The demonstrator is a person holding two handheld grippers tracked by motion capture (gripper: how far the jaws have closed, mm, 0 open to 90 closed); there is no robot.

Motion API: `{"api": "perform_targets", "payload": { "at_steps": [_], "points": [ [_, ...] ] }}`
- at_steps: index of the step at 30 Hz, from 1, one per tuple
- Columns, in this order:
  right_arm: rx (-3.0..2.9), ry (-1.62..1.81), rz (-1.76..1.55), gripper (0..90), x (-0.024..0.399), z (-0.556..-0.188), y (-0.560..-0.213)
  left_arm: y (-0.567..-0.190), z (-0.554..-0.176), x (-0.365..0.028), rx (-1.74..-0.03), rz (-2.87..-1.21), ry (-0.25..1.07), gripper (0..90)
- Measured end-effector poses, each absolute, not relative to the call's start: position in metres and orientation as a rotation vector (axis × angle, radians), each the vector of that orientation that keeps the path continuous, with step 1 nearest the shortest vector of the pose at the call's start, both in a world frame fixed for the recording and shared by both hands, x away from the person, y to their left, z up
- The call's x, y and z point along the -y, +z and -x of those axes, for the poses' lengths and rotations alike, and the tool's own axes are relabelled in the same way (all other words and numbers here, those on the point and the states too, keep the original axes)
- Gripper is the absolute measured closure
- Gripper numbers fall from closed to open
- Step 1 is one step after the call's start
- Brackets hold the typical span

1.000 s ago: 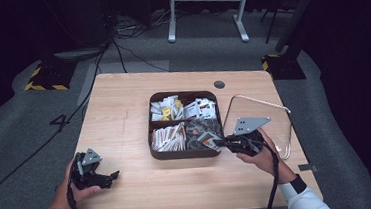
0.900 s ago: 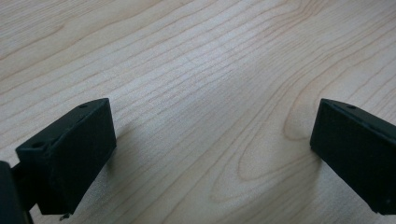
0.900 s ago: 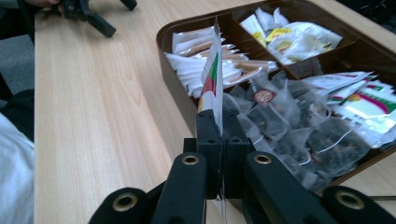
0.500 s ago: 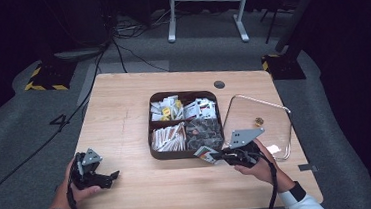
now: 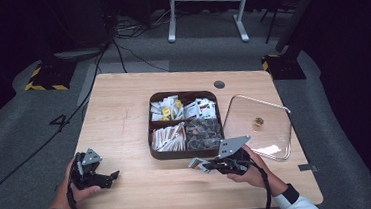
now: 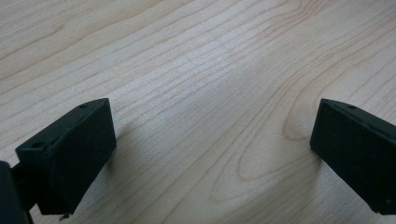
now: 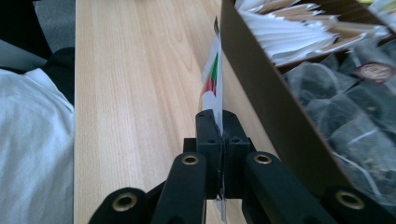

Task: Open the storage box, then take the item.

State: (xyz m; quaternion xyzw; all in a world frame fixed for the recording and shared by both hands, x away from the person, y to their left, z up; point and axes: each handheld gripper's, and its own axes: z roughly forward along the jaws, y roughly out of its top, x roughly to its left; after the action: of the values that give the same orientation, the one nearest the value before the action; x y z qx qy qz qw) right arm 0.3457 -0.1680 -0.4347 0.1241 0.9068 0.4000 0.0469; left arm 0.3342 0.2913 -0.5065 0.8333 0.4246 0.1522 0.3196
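A dark brown tray [image 5: 153, 152] with four compartments of packets and tea bags stands mid-table. My right gripper [image 5: 209, 166] hovers just in front of the tray's near wall [image 7: 261, 88], shut on a thin white sachet [image 7: 212, 79] with green and red print, which sticks out edge-on past the jaws. The sachet [image 5: 198, 163] juts left of the gripper in the high view. My left gripper [image 5: 110, 178] rests at the table's front left, open, with bare wood [image 6: 210, 116] between its two fingers [image 6: 74, 154].
A clear lid [image 5: 258, 126] with a small gold knob lies flat right of the tray. A round cable port [image 5: 219, 85] sits near the table's far edge. The person's white sleeve [image 7: 32, 154] is beside the table's near edge. Cables and a stand's legs occupy the floor beyond.
My right gripper has pulled back from the tray's front right compartment toward the near edge, carrying the sachet out over the table. The left gripper has stayed put.
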Motion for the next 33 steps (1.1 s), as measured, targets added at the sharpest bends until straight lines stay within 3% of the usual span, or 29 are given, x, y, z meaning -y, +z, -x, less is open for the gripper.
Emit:
{"api": "perform_targets", "payload": {
  "at_steps": [27, 33],
  "points": [
    [-2.87, 1.148, -0.373, 87.4, 0.153, -0.349, -0.459, -0.506, -0.334, -0.291, -1.116, -2.191, 0.399, 0.4],
    [-2.854, 1.11, -0.4, 66.4, 0.151, -0.35, -0.463, -0.506, -0.334, -0.291, -1.116, -2.19, 0.398, 0.4]
  ]
}}
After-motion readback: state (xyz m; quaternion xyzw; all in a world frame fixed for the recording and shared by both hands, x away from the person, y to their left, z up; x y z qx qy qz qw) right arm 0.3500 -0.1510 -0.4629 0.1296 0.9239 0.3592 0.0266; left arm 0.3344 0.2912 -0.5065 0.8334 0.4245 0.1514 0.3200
